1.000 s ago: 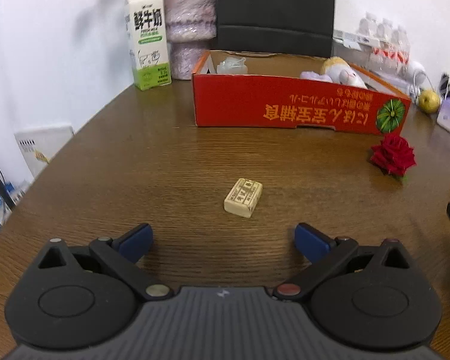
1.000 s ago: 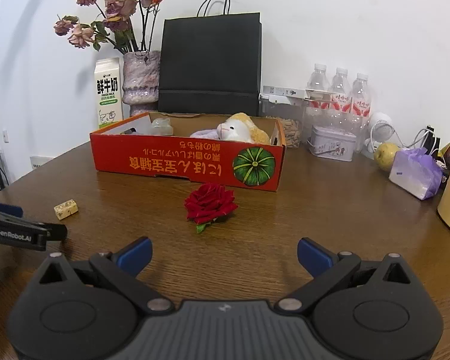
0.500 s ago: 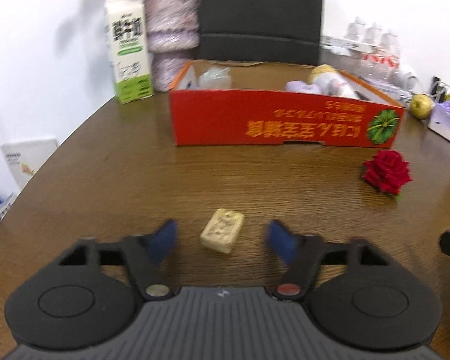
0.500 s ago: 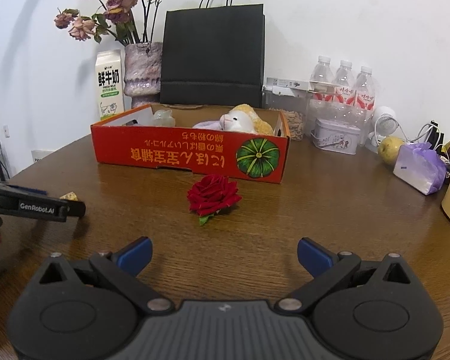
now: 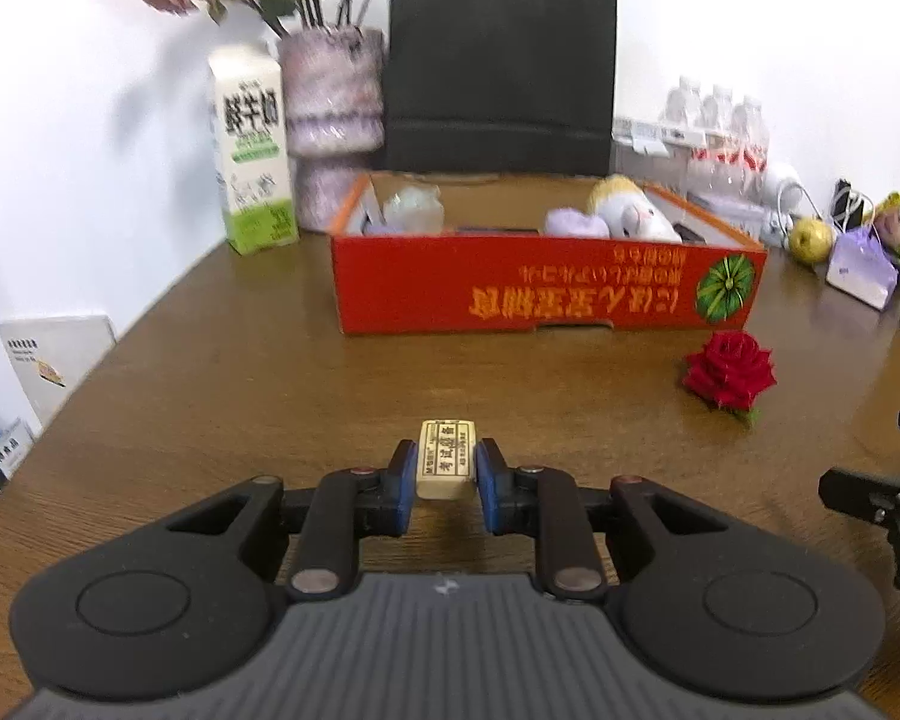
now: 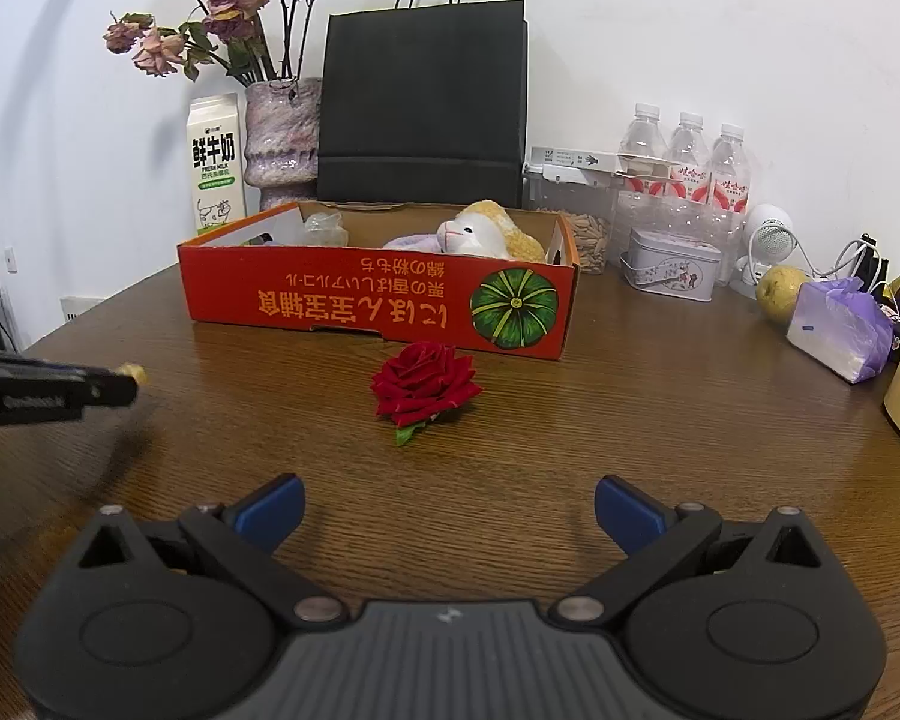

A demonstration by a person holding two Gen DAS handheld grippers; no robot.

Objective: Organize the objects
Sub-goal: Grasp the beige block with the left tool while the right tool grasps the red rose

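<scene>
My left gripper (image 5: 446,474) is shut on a small cream eraser (image 5: 445,457) with printed black characters, held a little above the brown table. In the right wrist view the left gripper (image 6: 48,390) shows at the left edge with the eraser's tip (image 6: 133,372) sticking out. A red rose head (image 6: 424,383) lies on the table in front of the red cardboard box (image 6: 378,297), which holds a plush toy (image 6: 486,234). My right gripper (image 6: 447,507) is open and empty, behind the rose. The rose (image 5: 729,369) and box (image 5: 546,288) also show in the left wrist view.
A milk carton (image 6: 216,171), a vase of dried flowers (image 6: 282,138) and a black paper bag (image 6: 423,114) stand behind the box. Water bottles (image 6: 687,174), a tin (image 6: 672,264), a pear (image 6: 780,294) and a purple bag (image 6: 840,330) crowd the right.
My left gripper moved forward around the eraser, closed on it and lifted it off the table. My right gripper stayed open and moved slightly nearer the rose.
</scene>
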